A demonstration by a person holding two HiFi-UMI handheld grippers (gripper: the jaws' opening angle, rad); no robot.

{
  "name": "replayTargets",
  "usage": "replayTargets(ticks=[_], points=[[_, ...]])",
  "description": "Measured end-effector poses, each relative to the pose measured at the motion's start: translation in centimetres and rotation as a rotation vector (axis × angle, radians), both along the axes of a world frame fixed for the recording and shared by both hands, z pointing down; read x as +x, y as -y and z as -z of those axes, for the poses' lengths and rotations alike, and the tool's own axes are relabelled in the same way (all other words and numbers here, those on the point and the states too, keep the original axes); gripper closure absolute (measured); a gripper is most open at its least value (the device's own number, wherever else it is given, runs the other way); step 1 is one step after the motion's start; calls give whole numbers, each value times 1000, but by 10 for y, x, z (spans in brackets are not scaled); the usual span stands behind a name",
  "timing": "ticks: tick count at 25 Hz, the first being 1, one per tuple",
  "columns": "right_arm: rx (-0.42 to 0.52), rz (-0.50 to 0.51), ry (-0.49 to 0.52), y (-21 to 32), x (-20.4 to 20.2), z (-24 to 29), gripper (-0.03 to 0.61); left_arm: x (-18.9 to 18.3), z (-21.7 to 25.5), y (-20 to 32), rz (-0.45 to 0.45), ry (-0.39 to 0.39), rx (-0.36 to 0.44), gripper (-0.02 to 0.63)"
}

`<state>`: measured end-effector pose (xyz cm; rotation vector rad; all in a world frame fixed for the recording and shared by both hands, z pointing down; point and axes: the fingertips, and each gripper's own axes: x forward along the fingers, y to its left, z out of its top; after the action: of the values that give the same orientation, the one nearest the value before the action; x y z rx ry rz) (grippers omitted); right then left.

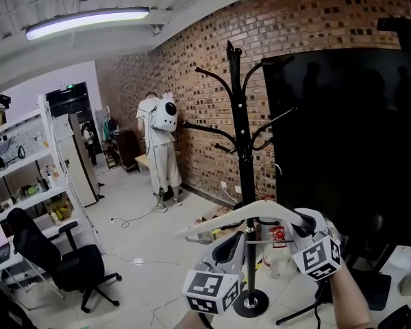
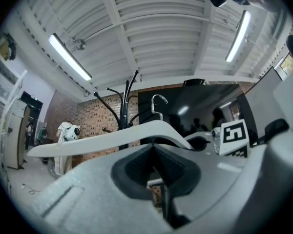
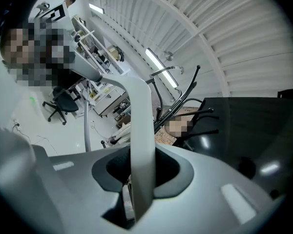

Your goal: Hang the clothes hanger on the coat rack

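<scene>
Only the head view showed the coat rack [image 1: 243, 149] whole, beyond both tongs. Left tongs [image 1: 238, 238] and right tongs [image 1: 299, 221] each clamped the hanger [image 1: 222, 219] spanning them.

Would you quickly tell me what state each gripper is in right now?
Left gripper: closed, apparently pinching the hanger at its thin lower bar.
Right gripper: closed on the hanger's white arm.

Black office chair [image 1: 58, 256], brick wall [image 1: 315, 19]

clothes hanger [image 1: 250, 211]: white, aloft (not hung) | coat rack [image 1: 243, 125]: black, upright
</scene>
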<state>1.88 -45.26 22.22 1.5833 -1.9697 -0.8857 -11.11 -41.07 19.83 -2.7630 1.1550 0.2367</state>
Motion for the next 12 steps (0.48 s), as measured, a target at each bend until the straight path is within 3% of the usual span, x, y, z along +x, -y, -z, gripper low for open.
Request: replayTargets(ticks=[5, 12], points=[[17, 71, 10, 21, 0, 39, 485, 7, 35, 21, 32, 15, 18, 609], [29, 108, -50, 53, -4, 80, 485, 25, 64, 43, 33, 37, 35, 609]])
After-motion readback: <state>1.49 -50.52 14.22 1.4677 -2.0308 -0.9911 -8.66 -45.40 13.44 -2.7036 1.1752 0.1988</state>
